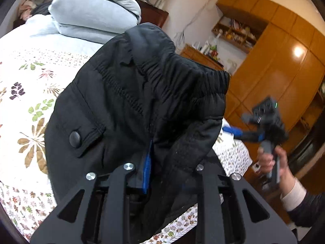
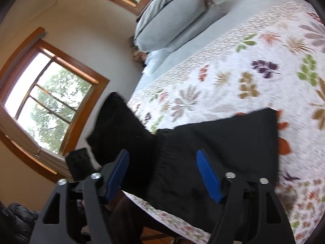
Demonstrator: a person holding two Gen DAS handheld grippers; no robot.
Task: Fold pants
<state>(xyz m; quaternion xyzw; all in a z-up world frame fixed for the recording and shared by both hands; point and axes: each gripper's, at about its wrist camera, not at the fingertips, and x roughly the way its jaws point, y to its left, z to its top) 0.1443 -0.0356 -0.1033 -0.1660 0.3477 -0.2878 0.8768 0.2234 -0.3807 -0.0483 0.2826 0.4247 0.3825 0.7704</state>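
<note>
Black padded pants (image 1: 130,109) hang from my left gripper (image 1: 154,162), which is shut on the fabric below the elastic waistband; one blue pad (image 1: 146,168) shows, the other is buried in cloth. A pocket flap with a round button (image 1: 75,139) faces me. My right gripper (image 2: 164,174) is open and empty, its blue pads (image 2: 209,179) wide apart above another part of the black pants (image 2: 219,154) lying on the bed. The right gripper also shows in the left wrist view (image 1: 233,131), held in a hand off to the right, blurred.
The bed has a floral quilt (image 2: 233,77) and a stack of grey-blue bedding (image 1: 95,12) at its head. Wooden wardrobes (image 1: 284,65) stand beyond the bed's right side. Windows (image 2: 46,97) are on the wall at the left in the right wrist view.
</note>
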